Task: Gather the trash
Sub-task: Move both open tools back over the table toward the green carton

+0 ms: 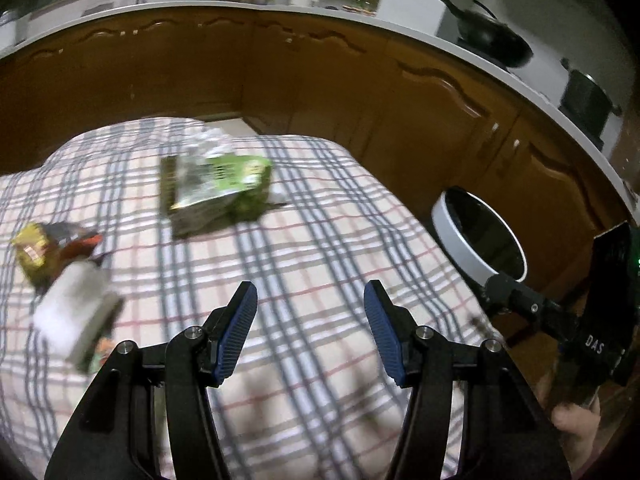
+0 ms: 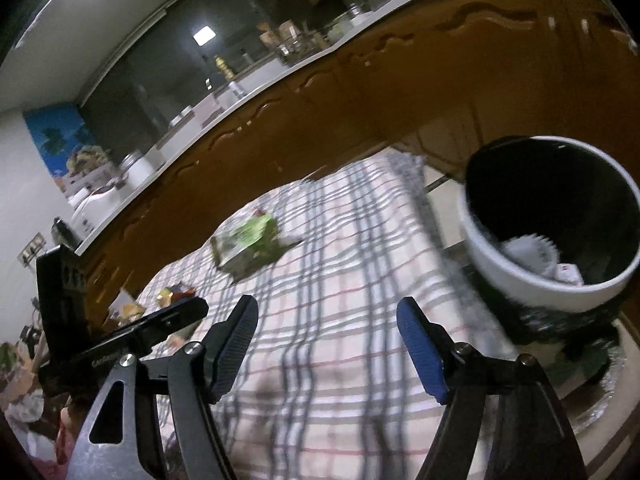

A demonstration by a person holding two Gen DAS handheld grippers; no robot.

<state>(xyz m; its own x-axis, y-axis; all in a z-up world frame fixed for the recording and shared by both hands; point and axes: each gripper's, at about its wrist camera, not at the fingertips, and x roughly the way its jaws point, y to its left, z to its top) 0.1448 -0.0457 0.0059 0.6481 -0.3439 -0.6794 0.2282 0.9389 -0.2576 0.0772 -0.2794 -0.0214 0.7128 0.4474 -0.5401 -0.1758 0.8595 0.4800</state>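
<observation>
While both grippers stood empty, the left gripper [image 1: 310, 304] half open and the right gripper [image 2: 328, 320] wider, I judged a pickup pending. The green wrapper [image 1: 218, 184] lay on the tablecloth [image 1: 320, 240], left of the bin [image 2: 548, 216]; next: close on it.

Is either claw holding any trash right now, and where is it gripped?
Nothing is held: the left claw and right claw are both open and empty above the plaid cloth.
</observation>
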